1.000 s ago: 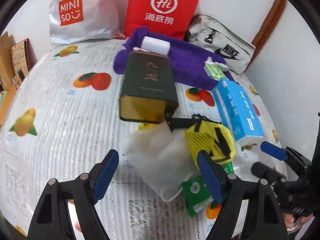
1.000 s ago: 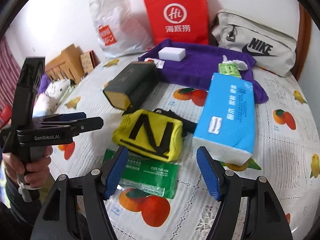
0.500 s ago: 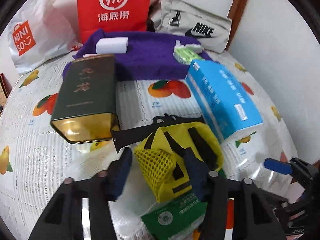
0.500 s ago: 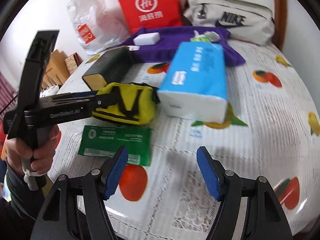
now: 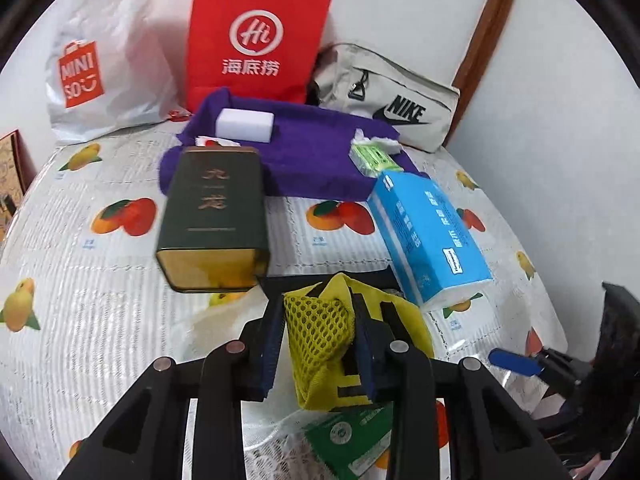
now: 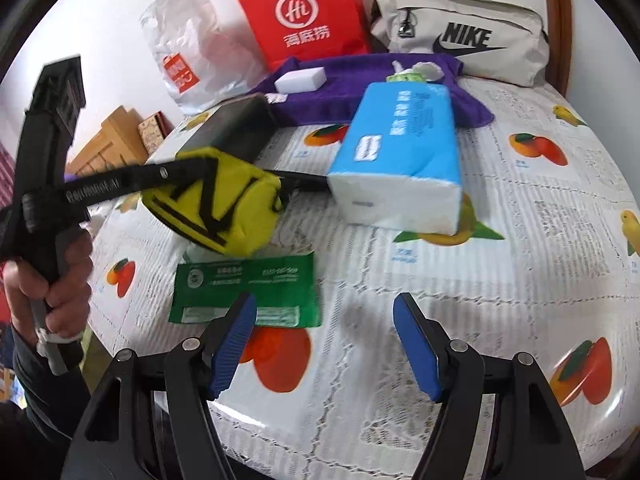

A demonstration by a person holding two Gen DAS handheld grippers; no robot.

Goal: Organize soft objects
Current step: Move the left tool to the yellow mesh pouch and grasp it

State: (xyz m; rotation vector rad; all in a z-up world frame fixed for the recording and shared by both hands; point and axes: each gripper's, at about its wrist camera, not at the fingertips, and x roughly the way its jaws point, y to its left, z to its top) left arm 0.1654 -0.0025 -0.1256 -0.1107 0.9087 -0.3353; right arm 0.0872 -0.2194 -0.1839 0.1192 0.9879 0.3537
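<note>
White walls back a round table (image 6: 520, 240) covered in a lace-patterned cloth printed with fruit. Findings run left to right, clock positions taken from the table's centre.

At 10 o'clock in the left wrist view a white Miniso bag (image 5: 104, 68) leans on the wall. A red paper bag (image 5: 256, 36) stands at 12 o'clock, and a beige Nike pouch (image 5: 392, 100) lies at 1 o'clock beside a wooden door frame. In front of them lies a purple towel (image 5: 312, 152) bearing a white block (image 5: 245, 125) and a small green tissue pack (image 5: 374, 158).

A dark green tin (image 5: 214, 216) lies on its side near the centre. To its right, at 3 o'clock, a blue tissue pack (image 5: 430, 236) rests flat.

The left gripper (image 5: 318, 344), gripped by a hand (image 6: 52, 280), has its jaws closing with the mesh end of a yellow pouch (image 5: 320, 328) between them; both blue pads press the fabric. In the right wrist view the pouch (image 6: 216, 204) appears lifted off the cloth, at 9 o'clock from the blue tissue pack. A flat green packet (image 6: 248, 292) lies on the cloth just beneath it.

The right gripper (image 6: 324, 344) hovers over bare cloth at 6 o'clock, fingers moderately wide, nothing between them.
</note>
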